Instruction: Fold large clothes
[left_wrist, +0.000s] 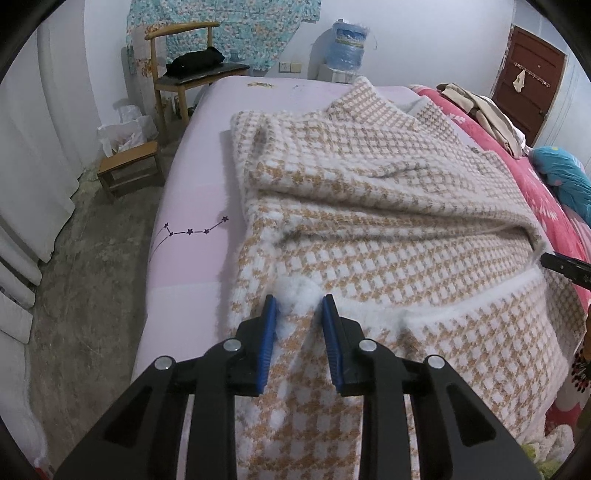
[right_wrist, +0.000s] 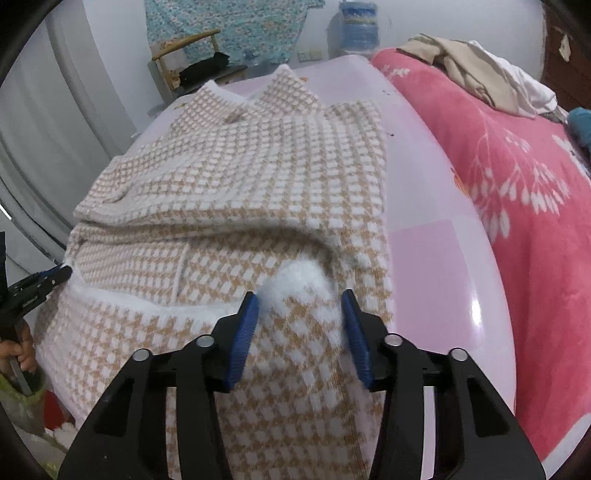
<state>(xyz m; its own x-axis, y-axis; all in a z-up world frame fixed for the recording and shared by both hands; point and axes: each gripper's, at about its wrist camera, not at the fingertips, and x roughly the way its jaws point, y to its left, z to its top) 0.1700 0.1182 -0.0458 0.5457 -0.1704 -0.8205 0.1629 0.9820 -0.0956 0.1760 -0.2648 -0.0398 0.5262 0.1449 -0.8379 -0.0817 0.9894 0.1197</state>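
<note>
Your left gripper (left_wrist: 298, 301) pinches the fluffy near hem of the tan-and-white checked coat (left_wrist: 369, 206) lying collar-away on the pink bed sheet (left_wrist: 192, 206), while your right gripper (right_wrist: 301, 295) has the hem's other corner bunched between wider jaws, beside the red blanket (right_wrist: 517, 206).
</note>
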